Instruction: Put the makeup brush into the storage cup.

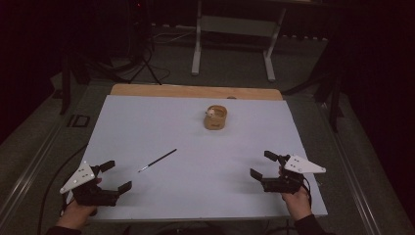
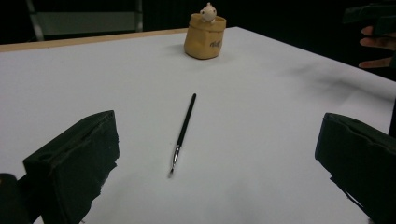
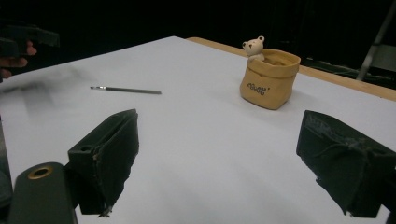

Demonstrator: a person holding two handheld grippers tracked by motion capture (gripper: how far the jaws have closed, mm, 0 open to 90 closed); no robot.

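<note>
White paper covers the desk (image 1: 147, 127), where the thin black paintbrush (image 1: 157, 160) lies between the left gripper (image 1: 115, 176) and the tan bag-shaped pot (image 1: 216, 118); both the left and the right gripper (image 1: 264, 165) have wide jaws, so I judge the left should straddle the handle squarely.

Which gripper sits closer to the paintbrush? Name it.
The left gripper. The paintbrush lies just ahead of its open fingers, while the right gripper sits across the white sheet, much farther away.

High view looks down; both gripper views, low, share the pot (image 2: 205, 36).
</note>
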